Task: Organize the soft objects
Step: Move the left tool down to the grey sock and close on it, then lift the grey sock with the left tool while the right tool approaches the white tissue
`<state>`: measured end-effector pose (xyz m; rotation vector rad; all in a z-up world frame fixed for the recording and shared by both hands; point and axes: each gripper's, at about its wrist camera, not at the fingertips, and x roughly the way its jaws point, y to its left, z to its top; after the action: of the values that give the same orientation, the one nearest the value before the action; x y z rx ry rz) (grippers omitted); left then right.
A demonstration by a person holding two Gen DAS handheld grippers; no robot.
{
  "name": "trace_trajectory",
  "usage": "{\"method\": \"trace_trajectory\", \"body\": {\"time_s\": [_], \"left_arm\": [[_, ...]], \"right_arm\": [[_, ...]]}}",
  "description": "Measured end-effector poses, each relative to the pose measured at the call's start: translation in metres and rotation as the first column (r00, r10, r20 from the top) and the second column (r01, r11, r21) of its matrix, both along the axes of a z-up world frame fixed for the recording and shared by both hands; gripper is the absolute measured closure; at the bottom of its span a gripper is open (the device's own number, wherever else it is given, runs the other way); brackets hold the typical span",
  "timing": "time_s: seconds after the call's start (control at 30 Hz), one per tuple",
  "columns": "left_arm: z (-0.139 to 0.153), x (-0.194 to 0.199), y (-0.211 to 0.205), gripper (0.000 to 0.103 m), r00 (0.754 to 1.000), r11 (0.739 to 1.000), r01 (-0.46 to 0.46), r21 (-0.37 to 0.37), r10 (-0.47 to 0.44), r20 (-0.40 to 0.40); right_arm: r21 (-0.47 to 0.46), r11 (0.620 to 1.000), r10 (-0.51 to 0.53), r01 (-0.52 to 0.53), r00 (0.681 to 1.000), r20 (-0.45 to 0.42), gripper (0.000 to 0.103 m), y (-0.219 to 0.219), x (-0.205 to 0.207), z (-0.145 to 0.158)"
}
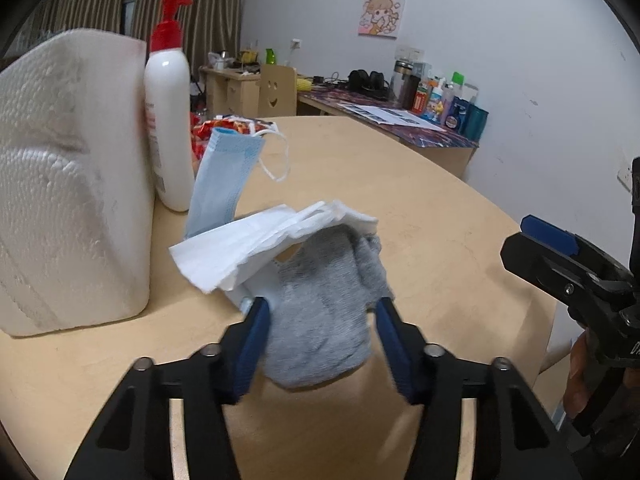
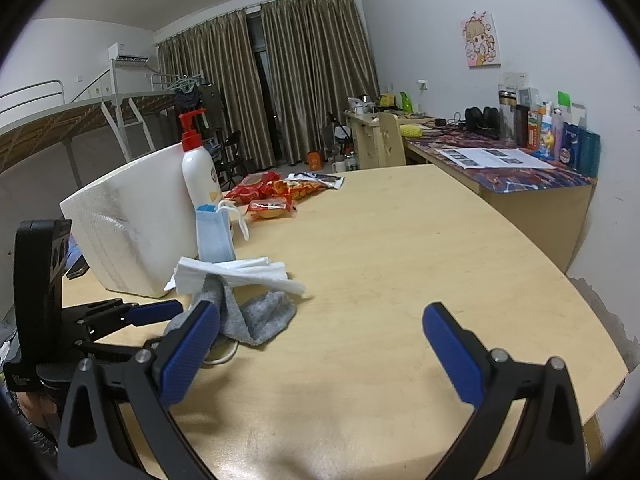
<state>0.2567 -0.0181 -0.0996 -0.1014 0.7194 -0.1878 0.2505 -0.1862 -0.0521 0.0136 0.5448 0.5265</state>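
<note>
A grey sock [image 1: 320,332] lies crumpled on the wooden table [image 2: 400,240], its far end tucked under a stack of white tissues [image 1: 272,240]. My left gripper [image 1: 322,305] straddles the sock, one blue pad close at each side; I see no squeeze on the cloth. Behind the tissues a blue face mask [image 1: 224,176] leans upright against a pump bottle. In the right wrist view the sock [image 2: 268,316] and tissues [image 2: 236,272] sit left of my right gripper [image 2: 320,320], which is open and holds nothing above bare tabletop. That gripper [image 1: 560,256] also shows at the right edge of the left wrist view.
A large white paper towel pack [image 1: 68,184] stands at the left with a red-capped pump bottle [image 1: 168,120] beside it. Red snack packets [image 2: 276,192] lie further back. A desk [image 2: 520,184] with bottles stands beyond the table's curved right edge. A white loop [image 2: 224,356] lies by the sock.
</note>
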Motion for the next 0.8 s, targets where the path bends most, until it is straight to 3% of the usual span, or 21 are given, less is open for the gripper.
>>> {"method": "trace_trajectory", "body": {"time_s": [0.1,0.47,0.7,0.8], "left_arm": [[-0.002,0.001,0.003,0.057,1.0,1.0,-0.008,-0.016,0.008,-0.015],[-0.005,0.008,-0.006,0.057,0.999,1.0,0.007,0.008,-0.007,-0.049],[-0.008,0.01,-0.005,0.086,0.997,1.0,0.007,0.007,-0.006,-0.078],[-0.006,0.008,-0.004,0.092,0.998,1.0,0.017,-0.003,-0.017,-0.062]], "right_arm": [[-0.002,1.0,0.007,-0.007,1.0,-0.001,0.0,0.001,-0.001,-0.001],[0.005,1.0,0.008,-0.008,1.0,-0.008,0.0,-0.001,-0.002,-0.002],[0.016,1.0,0.002,-0.002,1.0,-0.006,0.0,-0.003,-0.007,0.0],[0.017,1.0,-0.005,0.005,1.0,-0.01,0.0,-0.004,-0.008,0.0]]}}
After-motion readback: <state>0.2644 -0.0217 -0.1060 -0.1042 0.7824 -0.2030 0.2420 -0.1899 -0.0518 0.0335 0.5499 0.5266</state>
